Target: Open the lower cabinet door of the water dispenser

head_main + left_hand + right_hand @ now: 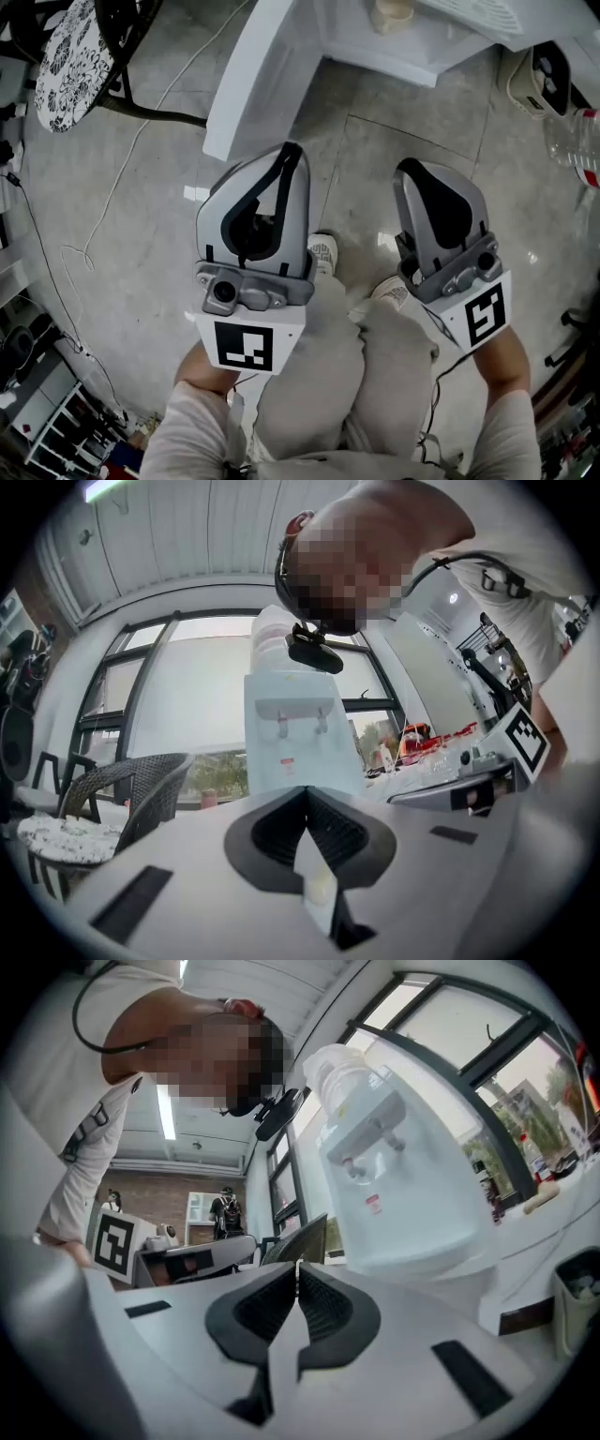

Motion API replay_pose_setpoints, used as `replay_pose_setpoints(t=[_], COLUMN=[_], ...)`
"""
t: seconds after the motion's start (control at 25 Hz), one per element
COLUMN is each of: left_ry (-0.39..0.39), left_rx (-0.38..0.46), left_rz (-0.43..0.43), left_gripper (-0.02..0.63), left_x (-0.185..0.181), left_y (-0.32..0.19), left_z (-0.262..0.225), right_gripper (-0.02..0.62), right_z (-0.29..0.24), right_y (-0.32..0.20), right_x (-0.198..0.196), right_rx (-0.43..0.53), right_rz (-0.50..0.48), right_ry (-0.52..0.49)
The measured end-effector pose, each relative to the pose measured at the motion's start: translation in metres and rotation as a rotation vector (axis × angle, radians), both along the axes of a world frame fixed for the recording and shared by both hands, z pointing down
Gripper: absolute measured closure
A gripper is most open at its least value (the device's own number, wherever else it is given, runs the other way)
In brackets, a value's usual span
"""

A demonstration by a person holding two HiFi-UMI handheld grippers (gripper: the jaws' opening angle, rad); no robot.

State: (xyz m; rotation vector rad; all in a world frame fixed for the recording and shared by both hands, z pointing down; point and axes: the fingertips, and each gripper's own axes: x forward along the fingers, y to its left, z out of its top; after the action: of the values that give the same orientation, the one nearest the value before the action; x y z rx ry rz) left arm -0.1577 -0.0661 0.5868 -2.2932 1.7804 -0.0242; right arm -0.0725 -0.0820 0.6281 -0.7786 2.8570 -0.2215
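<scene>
The white water dispenser (412,37) stands at the top of the head view. Its lower cabinet door (255,75) is swung out to the left, and a pale cup-like thing (394,13) shows inside the cabinet. My left gripper (291,150) hangs just below the door's free edge, jaws together and holding nothing. My right gripper (410,169) is level with it, in front of the cabinet opening, also shut and holding nothing. Over both closed jaws, the dispenser's upper body and taps (295,728) (389,1180) show ahead; its lower part is hidden behind the gripper bodies.
A wicker chair with a patterned cushion (66,56) stands at the far left, with a white cable (112,197) trailing over the tiled floor. A pale bin (539,80) and a plastic bottle (577,141) sit at the right. My shoes (323,253) are below the grippers.
</scene>
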Motion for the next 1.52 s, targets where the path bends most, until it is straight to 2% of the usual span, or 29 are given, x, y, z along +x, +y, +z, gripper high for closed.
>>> replay_pose_setpoints(t=[0.12,0.24,0.44,0.76,0.92,1.0,1.16,1.36,1.52], left_ry=[-0.013,-0.001,0.019,0.055,0.035,0.031,0.077,0.076,0.065], left_rx=[0.006,0.002,-0.001,0.029,0.065,0.091,0.127,0.104,0.076], left_rz=[0.024,0.026,0.024,0.009,0.006,0.002,-0.006,0.023,-0.009], left_gripper=[0.604,0.604,0.604,0.604,0.604,0.604,0.604,0.604,0.604], left_x=[0.013,0.02,0.034,0.053,0.062,0.063,0.06,0.071,0.053], left_y=[0.002,0.003,0.013,0.039,0.06,0.068,0.081,0.099,0.103], left_z=[-0.058,-0.121,-0.26,-0.518,-0.609,-0.641,-0.675,-0.68,-0.672], right_gripper=[0.572,0.572,0.572,0.572,0.572,0.572,0.572,0.572,0.572], right_z=[-0.056,-0.121,-0.252,-0.49,-0.577,-0.606,-0.641,-0.671,-0.68], right_y=[-0.002,-0.003,0.006,0.037,0.052,0.057,0.058,0.069,0.079], right_x=[0.043,0.085,0.138,0.191,0.217,0.226,0.227,0.227,0.234], right_rx=[-0.036,-0.029,-0.07,-0.064,-0.034,-0.015,0.029,0.059,0.066], right_rz=[0.097,0.199,0.305,0.372,0.4,0.41,0.403,0.423,0.474], right_ry=[0.003,0.03,0.077,0.115,0.093,0.081,0.078,0.055,0.062])
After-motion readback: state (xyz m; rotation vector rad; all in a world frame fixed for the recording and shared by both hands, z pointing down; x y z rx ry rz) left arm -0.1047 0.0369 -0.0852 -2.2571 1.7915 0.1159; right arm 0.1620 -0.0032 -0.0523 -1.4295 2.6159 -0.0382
